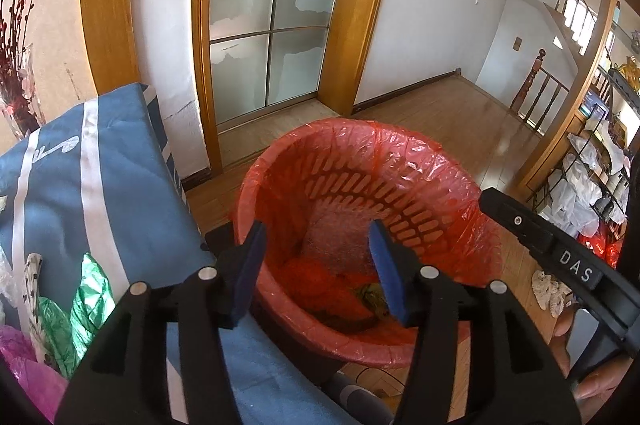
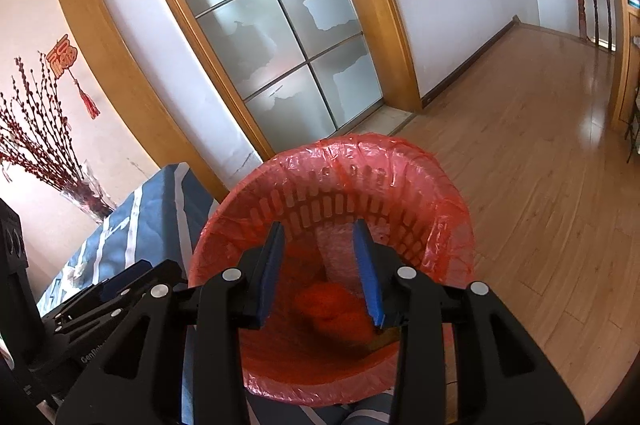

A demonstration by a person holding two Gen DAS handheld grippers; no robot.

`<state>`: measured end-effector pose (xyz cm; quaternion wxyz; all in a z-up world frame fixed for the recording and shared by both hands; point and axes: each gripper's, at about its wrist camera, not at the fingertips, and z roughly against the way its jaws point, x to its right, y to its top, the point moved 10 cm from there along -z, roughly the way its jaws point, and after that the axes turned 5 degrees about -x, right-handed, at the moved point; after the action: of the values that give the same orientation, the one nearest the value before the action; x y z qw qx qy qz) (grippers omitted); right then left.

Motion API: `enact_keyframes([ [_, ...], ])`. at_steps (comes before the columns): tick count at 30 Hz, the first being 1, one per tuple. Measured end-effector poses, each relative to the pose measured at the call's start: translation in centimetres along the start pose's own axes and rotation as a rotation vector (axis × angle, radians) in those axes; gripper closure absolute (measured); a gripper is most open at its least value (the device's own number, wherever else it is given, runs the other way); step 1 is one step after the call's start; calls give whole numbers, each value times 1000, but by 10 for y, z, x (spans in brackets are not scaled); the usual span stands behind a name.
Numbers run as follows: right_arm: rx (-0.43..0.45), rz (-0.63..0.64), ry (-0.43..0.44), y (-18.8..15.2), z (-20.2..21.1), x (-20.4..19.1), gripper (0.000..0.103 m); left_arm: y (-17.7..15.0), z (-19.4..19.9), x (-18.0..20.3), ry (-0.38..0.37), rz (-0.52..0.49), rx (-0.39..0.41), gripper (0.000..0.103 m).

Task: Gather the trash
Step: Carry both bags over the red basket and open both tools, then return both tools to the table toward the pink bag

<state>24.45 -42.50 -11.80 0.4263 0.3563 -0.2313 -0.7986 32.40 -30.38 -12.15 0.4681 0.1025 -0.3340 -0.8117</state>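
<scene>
A slotted waste basket lined with a red plastic bag (image 1: 400, 161) stands on the wooden floor beside a blue-covered table; it also shows in the right wrist view (image 2: 400, 161). Inside lie crumpled red trash (image 1: 320, 285) (image 2: 332, 305) and a small greenish-brown scrap (image 1: 370, 295). My left gripper (image 1: 318, 269) is open and empty above the basket's mouth. My right gripper (image 2: 322, 269) is open and empty over the basket too; its body shows at the right of the left wrist view (image 1: 560, 253). Green (image 1: 76, 309) and pink (image 1: 28, 365) wrappers lie on the table.
The blue cloth with white stripes (image 1: 80, 185) covers the table to the left of the basket. A vase of red branches (image 2: 48, 153) stands at its far end. A frosted glass door (image 1: 272, 17) is behind. A wire shelf with plastic bags (image 1: 592, 177) stands right.
</scene>
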Motion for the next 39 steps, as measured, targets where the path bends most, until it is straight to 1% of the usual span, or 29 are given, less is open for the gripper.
enact_keyframes([
  [7,16,52,-3,-3,9,-14,66,1,23,-12,59,-8,45,48],
  [9,16,70,3,-5,12,-21,66,1,32,-20,83,-5,62,46],
  [13,10,99,25,-13,16,-37,66,-2,57,-40,140,10,103,46],
  [18,-9,163,69,-30,22,-71,66,-15,95,-67,205,38,149,45],
  [21,-22,210,99,-44,26,-94,66,-25,119,-87,244,57,175,43],
  [24,-46,253,138,-61,28,-120,66,-41,149,-114,297,94,200,42],
  [30,-107,348,217,-101,31,-170,66,-74,198,-174,388,184,222,41],
  [32,-129,384,245,-116,32,-189,66,-90,216,-197,421,229,224,39],
  [35,-158,450,286,-141,35,-217,61,-114,236,-227,467,294,219,39],
  [39,-200,525,345,-170,38,-255,61,-144,255,-261,531,353,202,39],
])
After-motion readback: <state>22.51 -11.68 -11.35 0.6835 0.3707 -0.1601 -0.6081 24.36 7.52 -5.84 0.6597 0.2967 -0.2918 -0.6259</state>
